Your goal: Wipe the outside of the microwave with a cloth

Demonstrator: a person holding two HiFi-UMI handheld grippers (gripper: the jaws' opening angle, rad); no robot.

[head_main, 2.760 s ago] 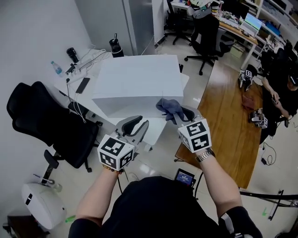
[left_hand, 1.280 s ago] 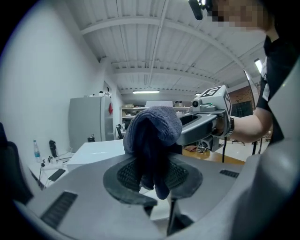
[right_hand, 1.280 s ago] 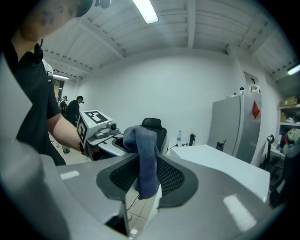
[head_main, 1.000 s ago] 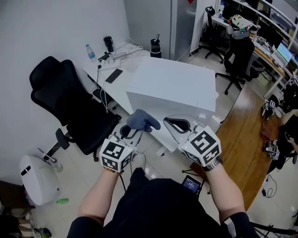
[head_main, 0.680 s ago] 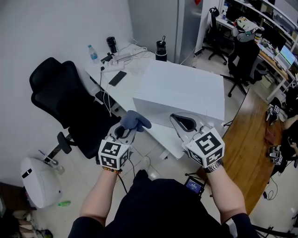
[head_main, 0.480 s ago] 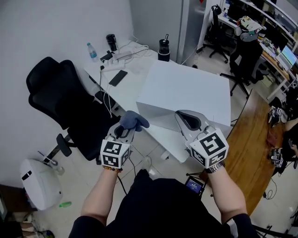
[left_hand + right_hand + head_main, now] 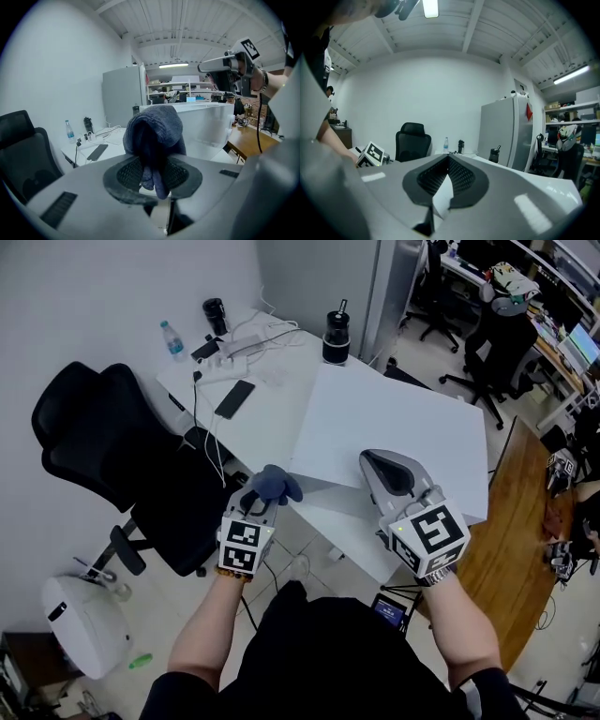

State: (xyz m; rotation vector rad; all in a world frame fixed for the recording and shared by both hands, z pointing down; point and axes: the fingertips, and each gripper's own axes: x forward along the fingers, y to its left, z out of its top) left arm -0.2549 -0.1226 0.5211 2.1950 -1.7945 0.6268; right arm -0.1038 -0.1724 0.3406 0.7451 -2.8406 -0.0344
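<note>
**Left claw (image 7: pixel 152 174)** pinched a bunched cloth (image 7: pixel 154 133) between its pads. **Right claw (image 7: pixel 448 178)** was pressed together on nothing and hovered over the top of the microwave (image 7: pixel 394 423).

I held the cloth just beside the microwave's near-left corner, at the near edge of the desk (image 7: pixel 272 399). I could not confirm contact.

**Risks, as I judged them.**
- Only a narrow fold sat in the pinch, so drag along the casing could tug the cloth free.
- A flattened wad would let the hard claw tips scrape the finish.
- The microwave stood close to the desk's near edge. With nothing bracing it, a firm sideways stroke might slide it.
- A wide sweep toward the far-left corner could catch the phone (image 7: pixel 232 399) and the cables (image 7: pixel 246 345).

**Materials.**
- Cloth: blue-grey, soft and nubby, in a rounded lump.
- Pads: dark, oval, finely gridded.
- Microwave: plain white box with smooth flat faces and crisp edges.
- Desk: white and smooth.
</note>
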